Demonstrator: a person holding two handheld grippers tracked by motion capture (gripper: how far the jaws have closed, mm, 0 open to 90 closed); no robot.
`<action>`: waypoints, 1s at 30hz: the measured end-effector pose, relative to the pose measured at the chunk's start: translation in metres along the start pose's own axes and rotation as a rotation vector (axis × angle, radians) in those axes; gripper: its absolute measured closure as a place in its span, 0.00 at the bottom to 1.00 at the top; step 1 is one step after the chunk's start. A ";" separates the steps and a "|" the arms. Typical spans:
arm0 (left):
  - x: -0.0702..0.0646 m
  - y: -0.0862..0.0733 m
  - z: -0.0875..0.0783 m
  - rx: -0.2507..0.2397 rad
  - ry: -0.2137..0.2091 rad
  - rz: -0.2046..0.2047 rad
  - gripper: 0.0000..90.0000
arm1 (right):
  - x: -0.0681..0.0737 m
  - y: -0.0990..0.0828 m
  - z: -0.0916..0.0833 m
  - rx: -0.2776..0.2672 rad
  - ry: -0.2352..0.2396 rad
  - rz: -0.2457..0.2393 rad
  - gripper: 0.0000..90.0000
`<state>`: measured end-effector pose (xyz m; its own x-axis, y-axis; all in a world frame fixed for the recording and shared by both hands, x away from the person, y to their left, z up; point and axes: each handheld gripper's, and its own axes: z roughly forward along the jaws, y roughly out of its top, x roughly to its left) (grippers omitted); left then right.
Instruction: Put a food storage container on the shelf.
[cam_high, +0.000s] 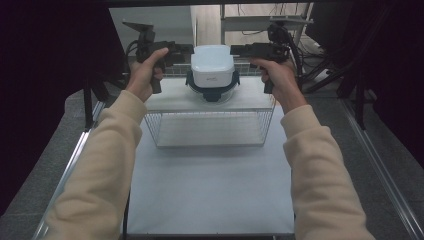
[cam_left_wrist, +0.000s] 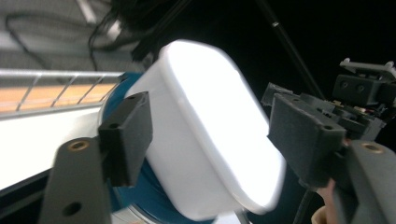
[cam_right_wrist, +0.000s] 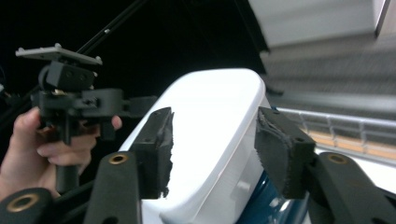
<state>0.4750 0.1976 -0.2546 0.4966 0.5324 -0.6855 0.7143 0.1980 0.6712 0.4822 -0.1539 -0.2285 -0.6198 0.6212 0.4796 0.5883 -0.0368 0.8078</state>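
Observation:
A white rounded-square lid on a dark blue-rimmed clear bowl (cam_high: 212, 67) stands on the pale top of a wire rack (cam_high: 167, 99). My left gripper (cam_high: 183, 50) is at the bowl's left side and my right gripper (cam_high: 239, 50) at its right, both level with the lid. In the left gripper view the white lid (cam_left_wrist: 205, 130) lies between and beyond the spread jaws of that gripper (cam_left_wrist: 210, 135). The right gripper (cam_right_wrist: 212, 149) likewise frames the lid (cam_right_wrist: 219, 112) with its jaws apart. Whether either one's pads touch it is unclear.
The wire rack's mesh front (cam_high: 210, 129) rises from a white mat (cam_high: 210, 190) on the table. Metal rails (cam_high: 380, 170) run along both table sides. Dark curtains flank the scene. Behind the rack stand a shelf frame and cables (cam_high: 300, 45).

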 end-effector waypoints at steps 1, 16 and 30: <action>-0.005 -0.004 -0.006 -0.007 0.022 0.037 0.30 | 0.004 -0.003 -0.007 -0.014 0.002 -0.029 0.48; -0.020 -0.146 -0.074 0.009 0.150 0.295 0.28 | 0.005 -0.117 -0.087 0.021 -0.093 -0.256 0.36; 0.017 -0.262 -0.077 0.102 0.294 0.336 0.24 | -0.014 -0.235 -0.106 0.111 -0.151 -0.316 0.32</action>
<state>0.2580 0.2179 -0.4202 0.5584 0.7673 -0.3154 0.5900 -0.1001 0.8011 0.2976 -0.2364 -0.3885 -0.7008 0.6975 0.1497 0.4382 0.2554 0.8618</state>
